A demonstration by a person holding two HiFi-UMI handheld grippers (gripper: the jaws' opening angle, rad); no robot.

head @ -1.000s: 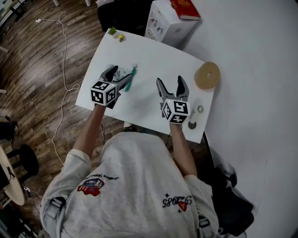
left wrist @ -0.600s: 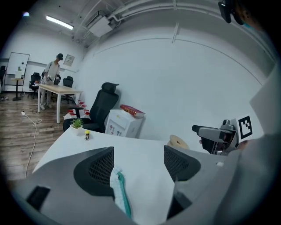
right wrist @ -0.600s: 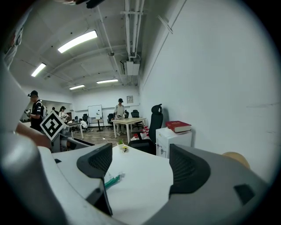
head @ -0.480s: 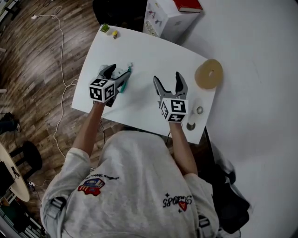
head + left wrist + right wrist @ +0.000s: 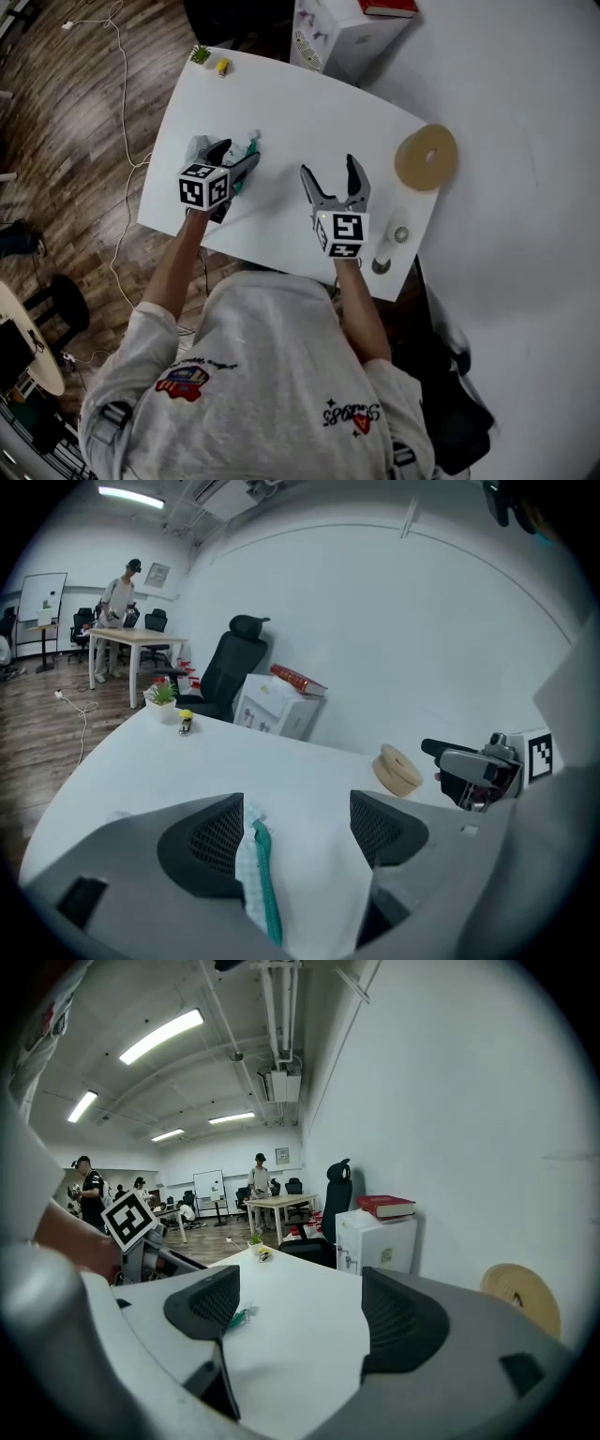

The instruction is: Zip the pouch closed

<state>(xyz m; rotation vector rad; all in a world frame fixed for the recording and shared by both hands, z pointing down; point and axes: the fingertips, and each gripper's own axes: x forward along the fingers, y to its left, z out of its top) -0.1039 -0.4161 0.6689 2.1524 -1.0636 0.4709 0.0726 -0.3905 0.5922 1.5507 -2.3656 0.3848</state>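
Observation:
A small whitish pouch (image 5: 246, 148) with a teal zipper (image 5: 265, 885) lies on the white table (image 5: 309, 122) near its left edge. My left gripper (image 5: 233, 159) is open over it; in the left gripper view the pouch's zipper edge (image 5: 246, 855) rests against the left jaw, with bare table between the jaws (image 5: 295, 832). My right gripper (image 5: 328, 170) stands open over the middle of the table, nothing between its fingers (image 5: 300, 1312). In the right gripper view the pouch (image 5: 241, 1317) shows as a small teal bit beyond the left jaw.
A tan tape roll (image 5: 425, 157) lies at the table's right. Two small round metal parts (image 5: 400, 233) sit near the right front corner. A tiny plant (image 5: 201, 54) and a yellow toy (image 5: 222, 67) are at the far left corner. A white box (image 5: 342, 33) stands beyond the table.
My right gripper has drifted left, away from the tape roll and toward the pouch. The left gripper has stayed at the pouch, jaws still apart.

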